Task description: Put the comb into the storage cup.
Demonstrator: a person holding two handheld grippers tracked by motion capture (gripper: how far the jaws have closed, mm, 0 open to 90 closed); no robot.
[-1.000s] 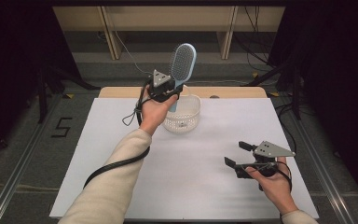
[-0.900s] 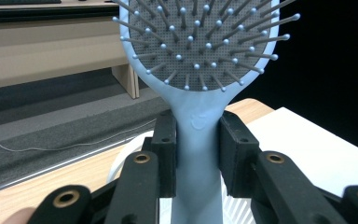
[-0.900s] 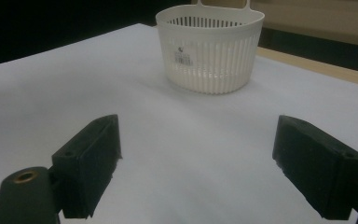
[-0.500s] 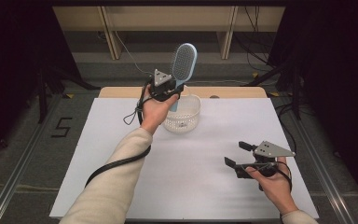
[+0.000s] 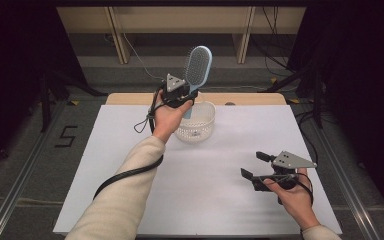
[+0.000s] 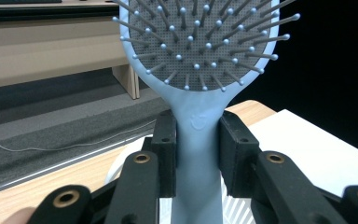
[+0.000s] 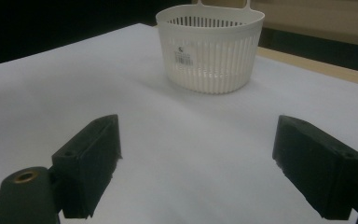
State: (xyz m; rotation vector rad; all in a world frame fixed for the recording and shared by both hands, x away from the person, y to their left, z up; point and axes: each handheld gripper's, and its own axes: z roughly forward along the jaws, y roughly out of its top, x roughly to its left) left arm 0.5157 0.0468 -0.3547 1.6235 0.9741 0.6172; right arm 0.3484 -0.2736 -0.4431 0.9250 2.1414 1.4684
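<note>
High view: left hand-held gripper (image 5: 189, 95) holds the blue hairbrush (image 5: 198, 67) upright, over the white basket (image 5: 196, 126).
Right hand-held gripper (image 5: 254, 167): wide, holding nothing, near the basket.

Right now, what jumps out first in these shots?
The pale blue hairbrush stands upright, clamped by its handle in the left gripper, above the white basket at the table's far edge. Near the front right of the white table, the right gripper is open, holding nothing.
</note>
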